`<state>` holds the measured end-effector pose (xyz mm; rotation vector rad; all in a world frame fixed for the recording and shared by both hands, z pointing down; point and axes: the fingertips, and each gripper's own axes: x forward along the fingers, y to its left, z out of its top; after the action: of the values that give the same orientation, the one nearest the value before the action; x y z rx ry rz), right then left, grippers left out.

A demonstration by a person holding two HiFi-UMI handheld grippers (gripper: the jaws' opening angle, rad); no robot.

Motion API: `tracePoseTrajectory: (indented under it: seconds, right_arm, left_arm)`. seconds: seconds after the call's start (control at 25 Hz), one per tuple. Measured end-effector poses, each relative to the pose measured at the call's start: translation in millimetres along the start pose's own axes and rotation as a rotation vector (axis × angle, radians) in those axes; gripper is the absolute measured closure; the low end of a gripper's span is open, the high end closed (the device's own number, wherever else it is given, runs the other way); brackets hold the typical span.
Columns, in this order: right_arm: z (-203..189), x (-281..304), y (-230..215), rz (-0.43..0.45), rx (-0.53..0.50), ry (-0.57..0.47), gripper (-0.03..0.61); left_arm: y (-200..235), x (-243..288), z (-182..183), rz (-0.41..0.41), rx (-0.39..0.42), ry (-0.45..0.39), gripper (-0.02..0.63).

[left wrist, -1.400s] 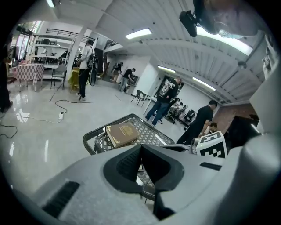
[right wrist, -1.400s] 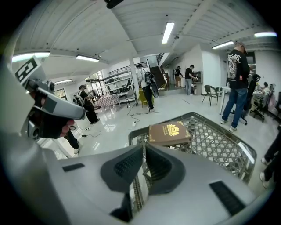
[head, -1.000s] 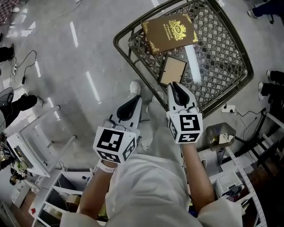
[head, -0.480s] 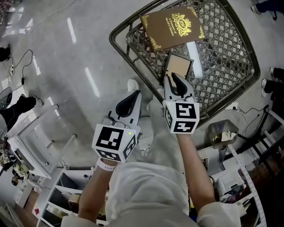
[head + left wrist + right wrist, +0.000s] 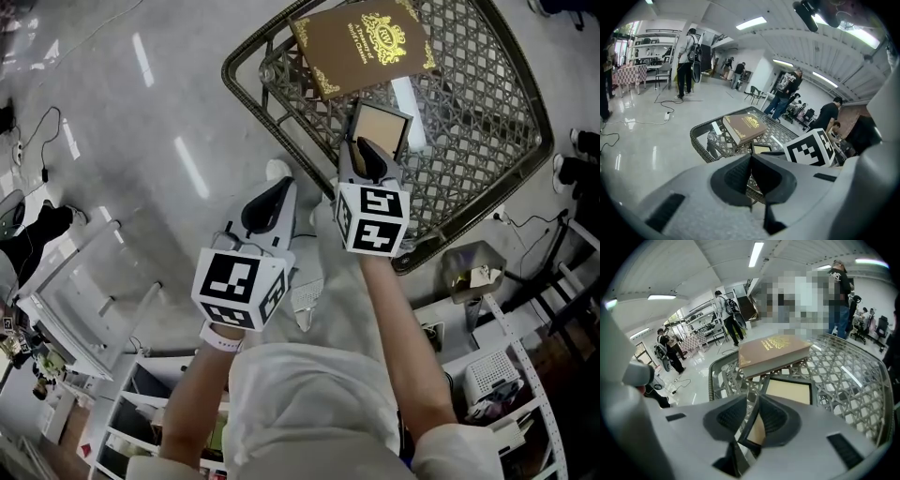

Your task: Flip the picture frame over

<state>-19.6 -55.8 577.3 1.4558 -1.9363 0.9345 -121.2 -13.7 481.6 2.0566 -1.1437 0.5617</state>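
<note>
A small dark picture frame (image 5: 384, 129) with a tan panel lies on a wicker-pattern table (image 5: 246, 82), just in front of a brown book with gold print (image 5: 364, 39). My right gripper (image 5: 364, 156) is shut on the frame's near left edge. In the right gripper view the frame (image 5: 791, 391) runs between the jaws and looks tilted up on that side, with my right gripper (image 5: 757, 403) at its corner. My left gripper (image 5: 267, 201) hovers over the floor beside the table, shut and holding nothing. In the left gripper view my left gripper (image 5: 751, 161) points at the frame (image 5: 761, 149) and the book (image 5: 745, 127).
The table's raised rim (image 5: 712, 376) stands between me and the frame. White shelving (image 5: 66, 309) stands at lower left and wire racks (image 5: 506, 375) at lower right. Cables (image 5: 42, 141) run over the glossy floor. Several people (image 5: 686, 61) stand farther off in the room.
My right gripper has moved forward over the table rim and shut on the frame's near edge. The frame now looks tipped up. The left gripper has barely moved.
</note>
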Motion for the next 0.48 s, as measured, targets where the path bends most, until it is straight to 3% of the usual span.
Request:
tracePoseTrajectory:
  seconds: [0.48]
  right_arm:
    - [-4.0,20.2,-5.4,-0.072,0.073,0.021,0.472]
  left_arm:
    - [5.5,1.5,-4.0,-0.001,-0.003,0.023,0.589]
